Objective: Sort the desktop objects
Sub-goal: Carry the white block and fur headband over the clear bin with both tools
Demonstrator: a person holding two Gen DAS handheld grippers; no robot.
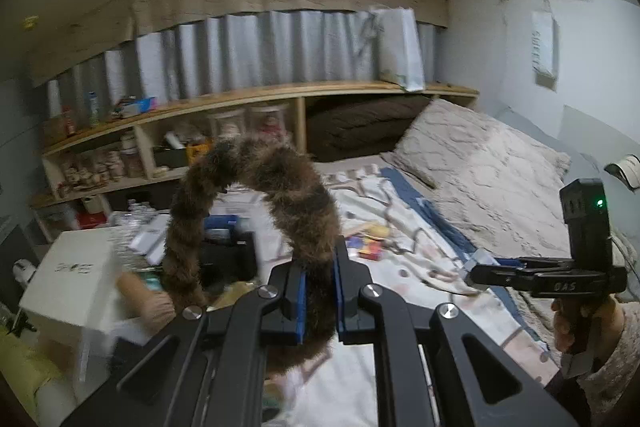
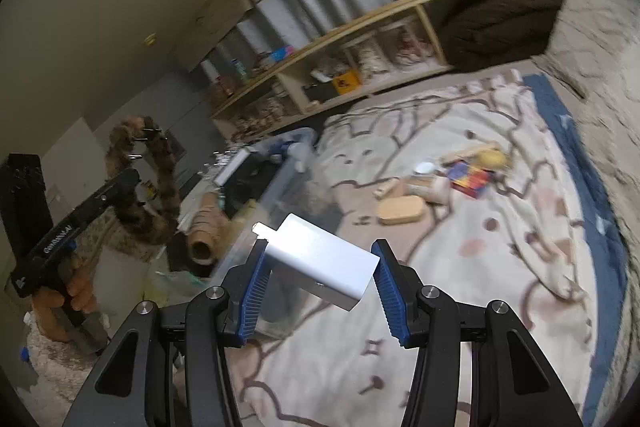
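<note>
Fur is what my left tool [image 1: 320,291] has: its blue ribbed pads are clamped tight on a shaggy brown-and-tan fuzzy headband [image 1: 256,211], a curved hoop arching up over the cluttered bed [image 1: 400,367]. My right tool [image 2: 320,283] grips a smooth white rectangular power adapter [image 2: 320,263], metal plug prongs sticking out at its far end, lifted above the patterned bedspread [image 2: 460,267]. On that spread lie a tan oval sponge-like block [image 2: 400,209], a colourful small box [image 2: 470,179] and a pale wooden piece. A clear plastic bin [image 2: 280,163] sits beside the bed.
</note>
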